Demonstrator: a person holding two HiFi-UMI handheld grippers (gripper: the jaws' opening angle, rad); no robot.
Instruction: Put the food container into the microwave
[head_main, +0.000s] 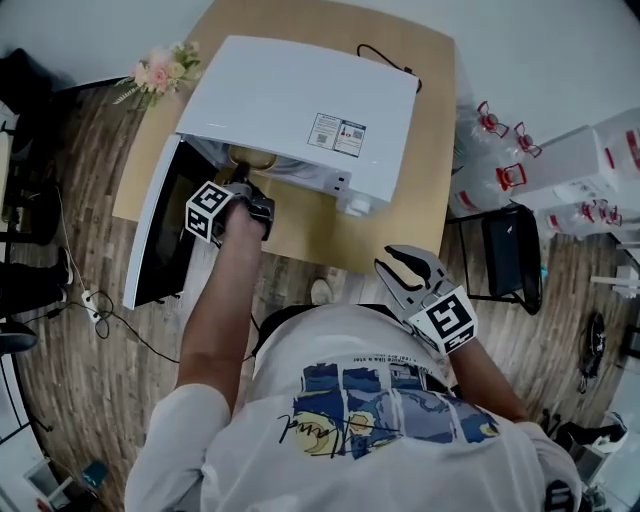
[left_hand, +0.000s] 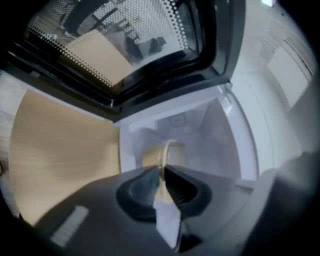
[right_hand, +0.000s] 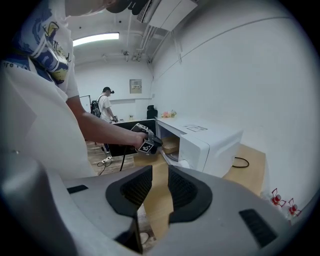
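A wooden table (head_main: 300, 225) is taken up largely by a white microwave (head_main: 300, 110), whose dark door (head_main: 160, 230) is swung wide open to the left. A black cable (head_main: 385, 55) is seen on the table behind the microwave, and a bunch of pink flowers (head_main: 160, 70) is set at the table's far left corner. Clear water bottles (head_main: 500, 150) are stacked on the floor to the right of the table. In the right gripper view, a second person (right_hand: 106, 102) is seen standing far back in the room. The left gripper (head_main: 245, 185) is held out at the microwave's opening, and its jaws are clamped on the thin rim of the food container (left_hand: 172, 155), a tan tub that is placed just inside the cavity. The right gripper (head_main: 400, 265) is kept back beside the person's body, well apart from the microwave; its jaws are parted by a narrow gap and nothing is held between them
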